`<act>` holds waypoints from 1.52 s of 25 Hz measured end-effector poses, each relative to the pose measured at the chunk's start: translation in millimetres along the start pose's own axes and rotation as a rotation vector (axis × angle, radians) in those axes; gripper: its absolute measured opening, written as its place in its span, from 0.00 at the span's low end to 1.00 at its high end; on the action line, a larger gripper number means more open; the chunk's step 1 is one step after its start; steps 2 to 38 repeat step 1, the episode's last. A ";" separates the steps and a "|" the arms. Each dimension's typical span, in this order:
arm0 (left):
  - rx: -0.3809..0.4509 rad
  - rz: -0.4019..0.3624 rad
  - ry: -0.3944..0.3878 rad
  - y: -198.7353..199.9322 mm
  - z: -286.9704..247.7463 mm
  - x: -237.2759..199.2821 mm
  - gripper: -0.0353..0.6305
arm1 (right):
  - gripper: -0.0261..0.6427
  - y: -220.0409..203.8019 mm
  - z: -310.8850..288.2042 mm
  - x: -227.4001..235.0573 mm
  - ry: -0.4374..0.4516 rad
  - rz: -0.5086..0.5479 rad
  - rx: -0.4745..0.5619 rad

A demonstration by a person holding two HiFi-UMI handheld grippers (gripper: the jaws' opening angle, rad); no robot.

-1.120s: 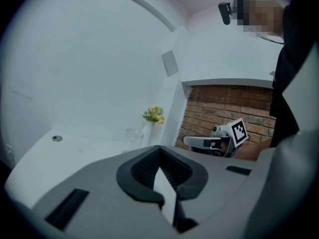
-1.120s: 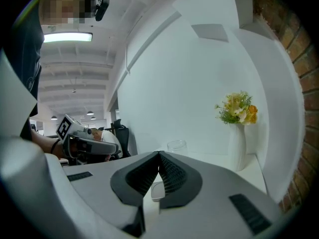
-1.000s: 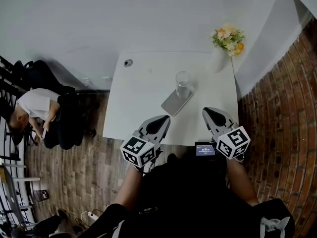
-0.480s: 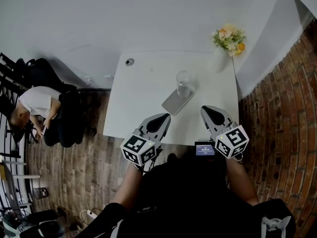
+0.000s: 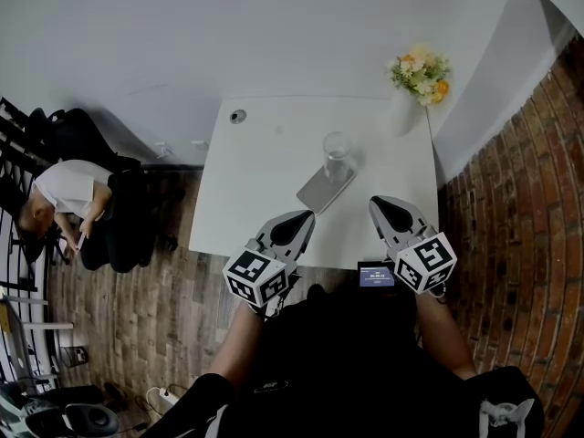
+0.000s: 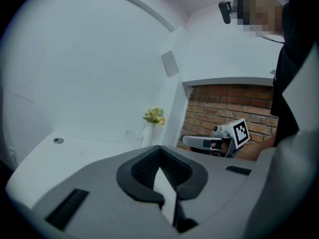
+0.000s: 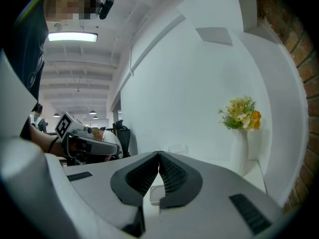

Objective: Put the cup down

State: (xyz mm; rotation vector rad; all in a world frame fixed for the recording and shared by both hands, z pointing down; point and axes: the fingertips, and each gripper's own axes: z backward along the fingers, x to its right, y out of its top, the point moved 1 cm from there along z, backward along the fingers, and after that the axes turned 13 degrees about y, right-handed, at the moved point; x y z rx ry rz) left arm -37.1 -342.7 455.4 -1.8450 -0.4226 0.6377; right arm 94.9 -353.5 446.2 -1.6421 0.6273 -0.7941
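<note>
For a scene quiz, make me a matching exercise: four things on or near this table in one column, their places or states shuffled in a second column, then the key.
1. cup
2. vase of flowers
3. round metal disc
4. left claw

A. shut, empty, over the table's near edge
B. table's far right corner
C. upright, at the grey tray's far end
D. table's far left part

Pairs: 1-C, 2-B, 3-D, 4-A

White desk [image 5: 260, 185]. Flowers [image 5: 419, 71] in white vase [image 5: 401, 114], far right corner. Round cable hole [image 5: 237, 116] near far left corner. Flat grey slab [image 5: 316, 194] askew mid-desk. Seated person [image 5: 64, 194] beyond left edge.
</note>
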 end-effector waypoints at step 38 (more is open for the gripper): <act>0.000 0.001 0.001 -0.5 -0.3 -0.1 0.06 | 0.06 -0.9 0.5 0.4 0.000 0.001 -0.002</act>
